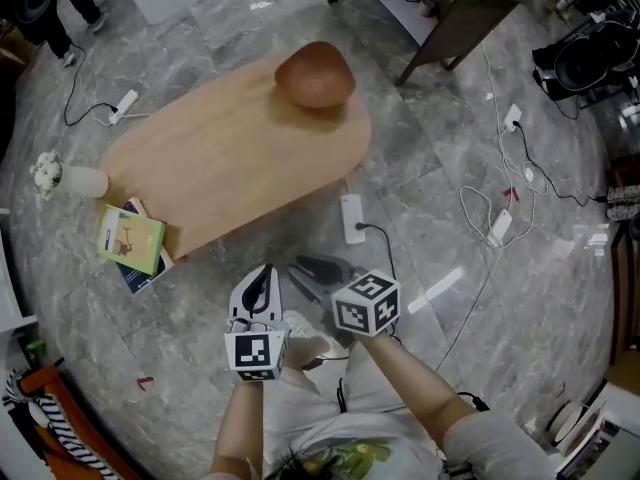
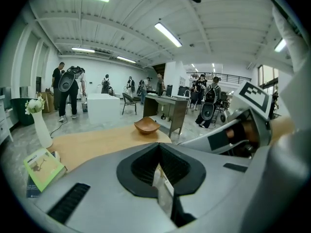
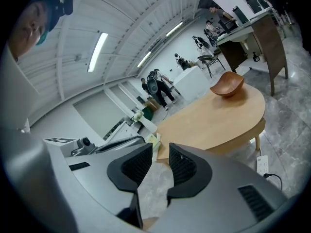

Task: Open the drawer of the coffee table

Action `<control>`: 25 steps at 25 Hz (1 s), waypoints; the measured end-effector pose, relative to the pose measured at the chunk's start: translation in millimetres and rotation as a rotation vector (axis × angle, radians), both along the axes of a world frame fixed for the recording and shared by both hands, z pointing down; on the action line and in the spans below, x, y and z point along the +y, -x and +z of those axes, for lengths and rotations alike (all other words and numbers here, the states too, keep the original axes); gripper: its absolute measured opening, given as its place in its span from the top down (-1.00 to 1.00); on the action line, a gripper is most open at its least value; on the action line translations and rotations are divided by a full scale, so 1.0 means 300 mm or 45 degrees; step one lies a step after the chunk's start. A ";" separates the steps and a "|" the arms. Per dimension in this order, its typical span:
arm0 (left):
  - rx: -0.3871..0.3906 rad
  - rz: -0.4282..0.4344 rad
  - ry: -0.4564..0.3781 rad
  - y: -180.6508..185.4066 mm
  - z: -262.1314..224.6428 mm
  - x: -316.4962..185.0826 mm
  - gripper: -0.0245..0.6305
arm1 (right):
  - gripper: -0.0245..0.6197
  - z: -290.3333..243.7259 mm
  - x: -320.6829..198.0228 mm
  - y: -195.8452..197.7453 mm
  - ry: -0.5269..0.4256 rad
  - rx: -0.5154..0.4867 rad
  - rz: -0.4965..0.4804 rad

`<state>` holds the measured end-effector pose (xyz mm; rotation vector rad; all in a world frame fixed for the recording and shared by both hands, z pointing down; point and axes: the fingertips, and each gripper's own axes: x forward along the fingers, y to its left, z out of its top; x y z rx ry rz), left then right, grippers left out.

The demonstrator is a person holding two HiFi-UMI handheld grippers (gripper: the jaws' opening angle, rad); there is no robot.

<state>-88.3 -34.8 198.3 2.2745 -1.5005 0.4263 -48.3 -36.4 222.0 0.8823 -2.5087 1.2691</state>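
Note:
The coffee table (image 1: 240, 138) has a pale oval wooden top, with a brown wooden bowl (image 1: 315, 73) at its far end. No drawer front shows in any view. Both grippers hang over the floor, short of the table's near edge. My left gripper (image 1: 264, 271) is shut with nothing in it, its pads meeting in the left gripper view (image 2: 158, 149). My right gripper (image 1: 308, 266) stands beside it, open with a narrow gap (image 3: 160, 154) and only floor between its pads. Both point at the table (image 2: 97, 140) (image 3: 214, 120) and bowl (image 2: 146, 125) (image 3: 227, 85).
A white vase of flowers (image 1: 75, 180) and a green book on a stack (image 1: 132, 240) lie by the table's left end. A power strip (image 1: 352, 218) and cables (image 1: 500, 218) trail over the grey floor. A dark desk (image 1: 450, 18) stands beyond. People (image 2: 70, 89) stand far off.

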 end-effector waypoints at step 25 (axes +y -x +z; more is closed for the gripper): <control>-0.054 -0.084 -0.121 0.098 0.637 -0.101 0.90 | 0.66 0.657 -0.135 0.103 -0.078 -0.110 -0.005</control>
